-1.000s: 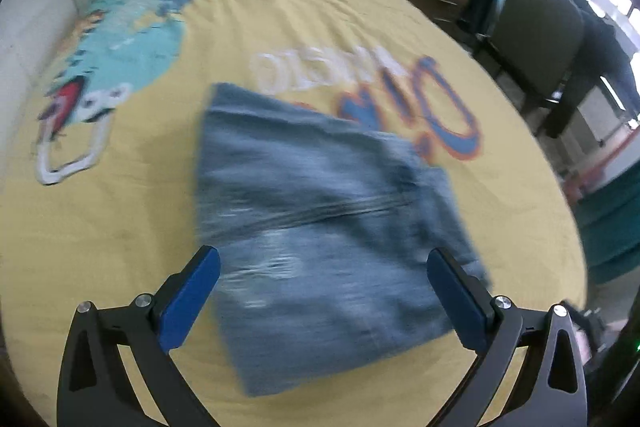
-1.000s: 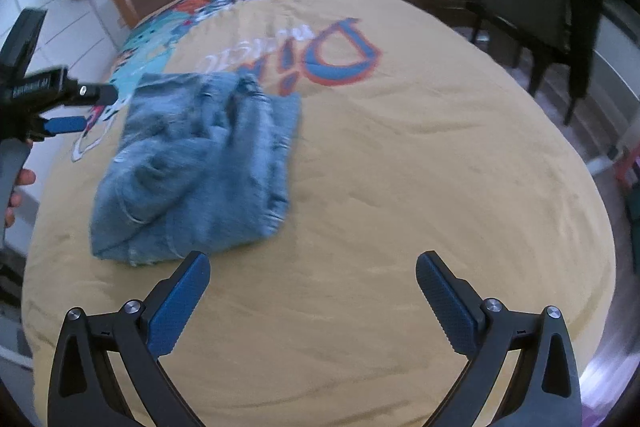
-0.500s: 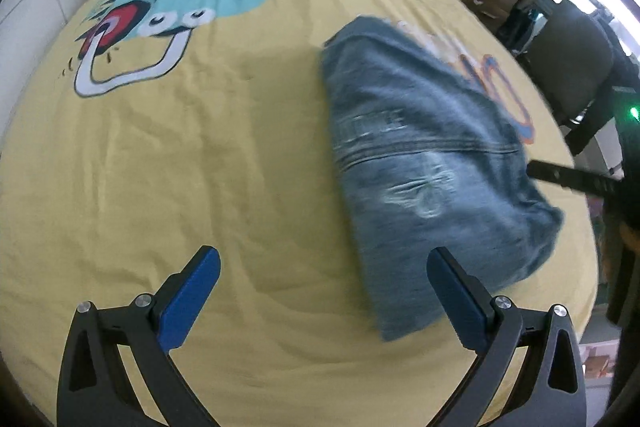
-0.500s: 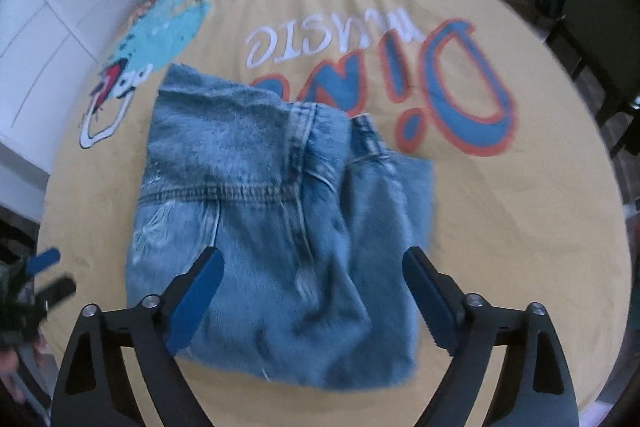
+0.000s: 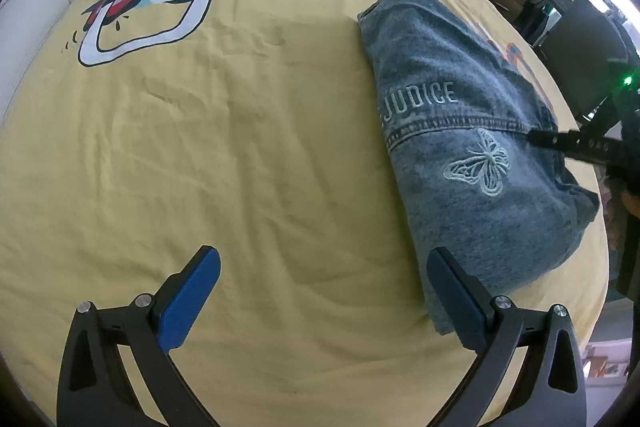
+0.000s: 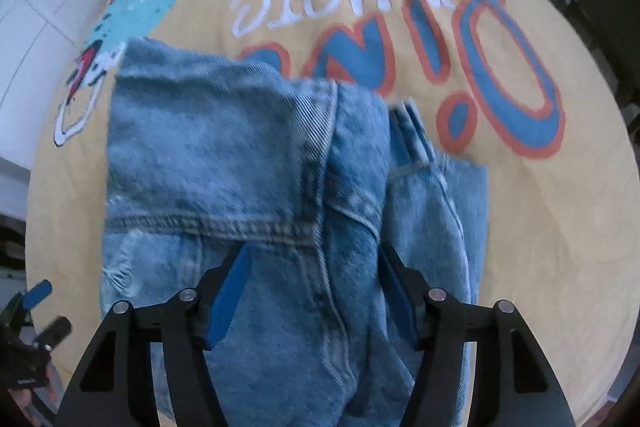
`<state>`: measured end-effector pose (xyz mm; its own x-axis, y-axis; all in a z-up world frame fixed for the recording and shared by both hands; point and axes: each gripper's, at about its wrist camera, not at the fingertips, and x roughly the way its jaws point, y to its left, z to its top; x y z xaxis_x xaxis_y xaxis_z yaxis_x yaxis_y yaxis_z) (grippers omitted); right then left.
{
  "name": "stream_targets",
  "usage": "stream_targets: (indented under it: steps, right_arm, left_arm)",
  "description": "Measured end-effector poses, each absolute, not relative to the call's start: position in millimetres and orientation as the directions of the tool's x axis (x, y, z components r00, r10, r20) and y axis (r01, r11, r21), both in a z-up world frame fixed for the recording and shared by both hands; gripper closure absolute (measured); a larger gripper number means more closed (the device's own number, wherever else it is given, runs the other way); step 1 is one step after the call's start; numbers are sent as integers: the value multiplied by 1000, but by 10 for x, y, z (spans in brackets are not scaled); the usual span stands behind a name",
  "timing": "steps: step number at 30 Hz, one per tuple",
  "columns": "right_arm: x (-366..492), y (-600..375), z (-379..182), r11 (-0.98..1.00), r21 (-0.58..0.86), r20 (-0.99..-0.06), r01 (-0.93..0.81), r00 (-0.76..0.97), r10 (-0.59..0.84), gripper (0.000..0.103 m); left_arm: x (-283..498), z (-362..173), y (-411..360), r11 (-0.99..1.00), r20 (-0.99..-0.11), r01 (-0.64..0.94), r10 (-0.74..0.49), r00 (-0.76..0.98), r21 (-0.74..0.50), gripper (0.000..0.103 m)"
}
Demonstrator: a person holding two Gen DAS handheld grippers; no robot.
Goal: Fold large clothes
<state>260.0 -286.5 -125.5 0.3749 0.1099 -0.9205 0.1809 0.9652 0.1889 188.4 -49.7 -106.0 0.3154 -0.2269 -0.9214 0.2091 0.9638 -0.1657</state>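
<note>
Denim jacket (image 6: 280, 163) btwn closing right hand-held gripper (image 6: 312, 267) pads, not yet clamped

Folded blue denim garment (image 5: 472, 147) I'm working on, lying flat on the yellow bed cover (image 5: 240, 167), pale embroidered butterfly and lettering on top, thick seams and bunched layers along one side (image 6: 360, 187)
</note>
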Motion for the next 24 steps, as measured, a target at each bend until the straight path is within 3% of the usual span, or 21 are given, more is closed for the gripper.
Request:
stream_targets:
  steps: [2, 3, 7, 16, 24]
  right_arm:
    - [2628, -2798, -1195, 972, 164, -915, 167, 393, 87, 40]
    - [2638, -2762, -1184, 976, 150, -915, 160, 395, 76, 47]
    - [2612, -2634, -1148, 991, 78, -912, 109, 410, 26, 92]
    - [2322, -2891, -792, 969, 201, -850, 141, 516, 101, 96]
    - [1925, -3412, -774, 946, 222, -852, 235, 518, 72, 96]
  left_arm:
    - [1878, -1071, -490, 963, -922, 212, -230, 313, -168, 1]
    - [1875, -1069, -493, 962, -922, 214, -232, 311, -170, 1]
    - [1867, -1056, -515, 965, -924, 216, -215, 317, -150, 1]
    - [1861, -1073, -566, 963, -933, 238, -200, 299, -130, 1]
    - [1852, -1072, -715, 954, -932, 263, -220, 289, -144, 1]
